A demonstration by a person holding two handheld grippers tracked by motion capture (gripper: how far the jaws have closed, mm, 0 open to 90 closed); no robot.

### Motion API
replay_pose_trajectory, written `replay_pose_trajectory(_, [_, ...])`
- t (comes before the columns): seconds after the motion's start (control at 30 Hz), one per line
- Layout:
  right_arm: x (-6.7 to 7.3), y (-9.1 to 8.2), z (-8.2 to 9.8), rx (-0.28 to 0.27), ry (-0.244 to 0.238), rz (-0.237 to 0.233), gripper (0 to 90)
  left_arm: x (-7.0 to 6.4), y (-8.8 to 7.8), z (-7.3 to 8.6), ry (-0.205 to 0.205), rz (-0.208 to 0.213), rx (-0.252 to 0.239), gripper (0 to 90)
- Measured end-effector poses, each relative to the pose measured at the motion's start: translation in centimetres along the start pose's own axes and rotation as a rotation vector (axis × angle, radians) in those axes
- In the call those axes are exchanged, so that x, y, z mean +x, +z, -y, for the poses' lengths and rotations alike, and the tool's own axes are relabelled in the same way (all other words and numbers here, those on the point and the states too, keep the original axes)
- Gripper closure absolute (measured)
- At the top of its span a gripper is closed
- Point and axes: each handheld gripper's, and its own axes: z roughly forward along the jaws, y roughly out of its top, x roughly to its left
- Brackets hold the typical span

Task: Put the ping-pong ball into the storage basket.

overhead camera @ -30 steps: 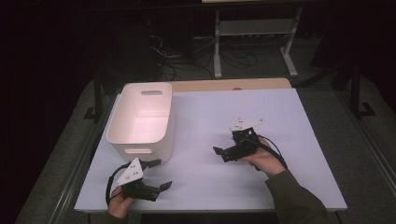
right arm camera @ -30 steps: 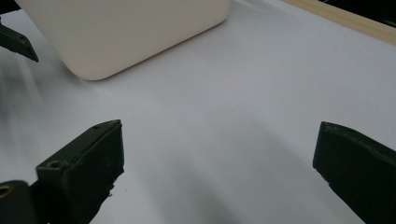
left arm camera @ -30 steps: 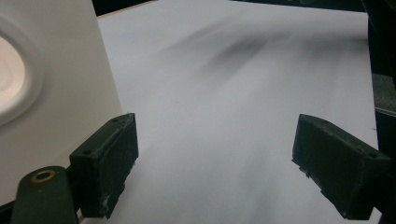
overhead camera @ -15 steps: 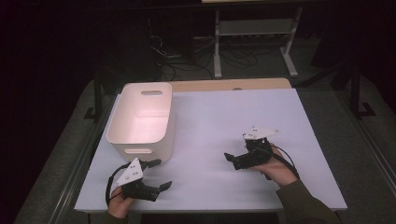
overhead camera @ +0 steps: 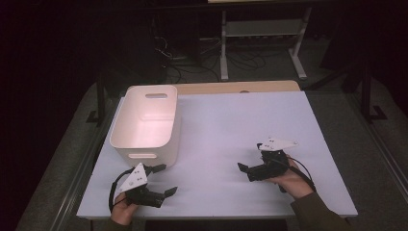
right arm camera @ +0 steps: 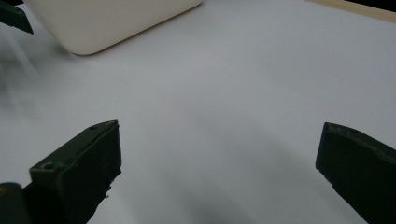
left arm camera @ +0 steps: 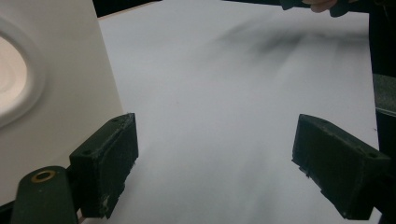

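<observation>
A white counter (overhead camera: 226, 125) carries one thing: a white bin (overhead camera: 146, 120), standing upright near its far left corner.

- Left gripper (left arm camera: 215, 172): jaws wide apart, nothing between, over white table (left arm camera: 224, 93).
- White bin (left arm camera: 51, 93) wall just beside the left-hand jaw.
- Other hand (left arm camera: 322, 4) at top edge, far off.

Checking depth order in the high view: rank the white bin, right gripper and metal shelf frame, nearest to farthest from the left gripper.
1. White bin, just beyond the left gripper.
2. Right gripper, across the table.
3. Metal shelf frame, on the floor past the far edge.
</observation>
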Motion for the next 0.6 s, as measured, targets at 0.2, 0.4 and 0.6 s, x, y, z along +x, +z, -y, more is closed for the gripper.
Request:
replay_pose_trajectory(0.2, [-0.2,-0.7,0.8,-0.002,0.001,0.008,0.0,0.0,0.0,0.0,0.0,-0.001,0.0,14.1])
replay_pose_trajectory(0.4, [-0.5,-1.6,1.7,-0.007,0.013,0.029,0.0,0.0,0.0,0.0,0.002,-0.001,0.002,14.1])
replay_pose_trajectory(0.6, [-0.9,-2.4,2.7,-0.014,0.026,0.05,0.0,0.0,0.0,0.0,0.003,-0.002,0.001,14.1])
